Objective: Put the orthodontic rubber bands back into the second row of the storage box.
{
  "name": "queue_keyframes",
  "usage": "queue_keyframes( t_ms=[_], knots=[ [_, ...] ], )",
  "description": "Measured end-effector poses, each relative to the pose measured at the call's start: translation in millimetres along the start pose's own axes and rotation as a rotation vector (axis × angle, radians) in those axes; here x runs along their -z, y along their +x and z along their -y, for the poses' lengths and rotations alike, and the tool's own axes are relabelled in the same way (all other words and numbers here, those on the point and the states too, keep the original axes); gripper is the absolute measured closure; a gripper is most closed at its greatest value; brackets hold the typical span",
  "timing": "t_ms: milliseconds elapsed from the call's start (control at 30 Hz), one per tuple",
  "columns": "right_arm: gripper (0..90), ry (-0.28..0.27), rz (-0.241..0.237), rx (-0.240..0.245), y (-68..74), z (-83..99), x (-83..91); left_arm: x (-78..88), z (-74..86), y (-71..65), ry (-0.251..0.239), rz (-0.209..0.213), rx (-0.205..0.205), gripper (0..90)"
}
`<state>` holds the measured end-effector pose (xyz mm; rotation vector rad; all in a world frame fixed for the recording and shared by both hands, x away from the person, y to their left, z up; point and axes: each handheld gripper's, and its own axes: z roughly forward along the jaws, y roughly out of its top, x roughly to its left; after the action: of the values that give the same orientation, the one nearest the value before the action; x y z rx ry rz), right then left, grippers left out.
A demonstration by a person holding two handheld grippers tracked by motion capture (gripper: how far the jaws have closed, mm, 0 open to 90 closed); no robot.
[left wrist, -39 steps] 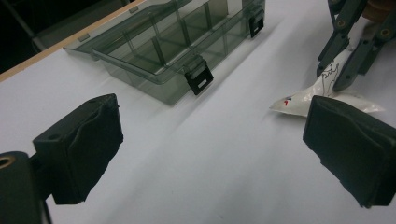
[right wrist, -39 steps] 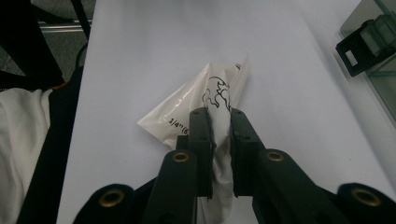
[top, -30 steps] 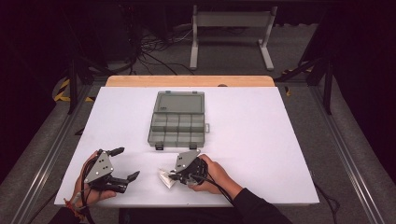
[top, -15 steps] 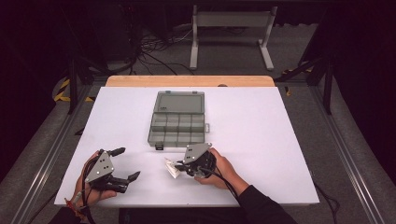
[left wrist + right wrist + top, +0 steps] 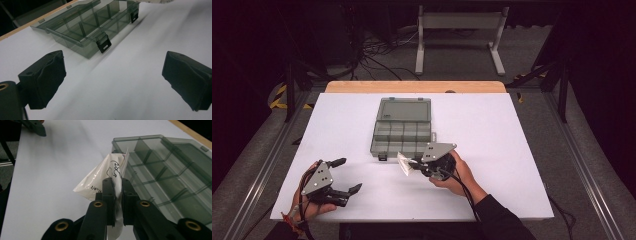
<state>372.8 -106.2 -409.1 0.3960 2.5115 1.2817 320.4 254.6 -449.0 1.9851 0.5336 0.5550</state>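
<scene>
Left hand-held gripper [image 5: 346, 176]: near the desk's [image 5: 512, 150] front-left corner, jaws wide apart, nothing between them.

Right hand-held gripper [image 5: 411, 164]: near the desk's front edge, jaws clamped on a small white plastic bag [image 5: 105, 178]. Its own view shows black print on the bag; the high view doesn't. The bag's long axis points toward the open compartment box [image 5: 404, 131] mid-desk.

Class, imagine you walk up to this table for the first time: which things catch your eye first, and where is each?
The right gripper stands out near the table's front middle, shut on a small white plastic bag with black print. Just beyond it lies an open grey-tinted compartment box, lid folded back. At the front left corner, the left gripper rests with jaws wide apart.
</scene>
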Motion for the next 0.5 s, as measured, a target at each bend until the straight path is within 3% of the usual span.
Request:
queue_keyframes(
  t_ms=[267, 500],
  knots=[
    [84.7, -0.041, 0.068, -0.037, -16.0, -0.1, 10.0, -0.9, 0.2, 0.0, 0.003, 0.002, 0.004, 5.6],
    [84.7, -0.039, 0.103, -0.063, -34.0, -2.6, 6.1, -1.5, 0.4, 0.3, 0.008, 0.005, 0.004, 5.6]
  ],
)
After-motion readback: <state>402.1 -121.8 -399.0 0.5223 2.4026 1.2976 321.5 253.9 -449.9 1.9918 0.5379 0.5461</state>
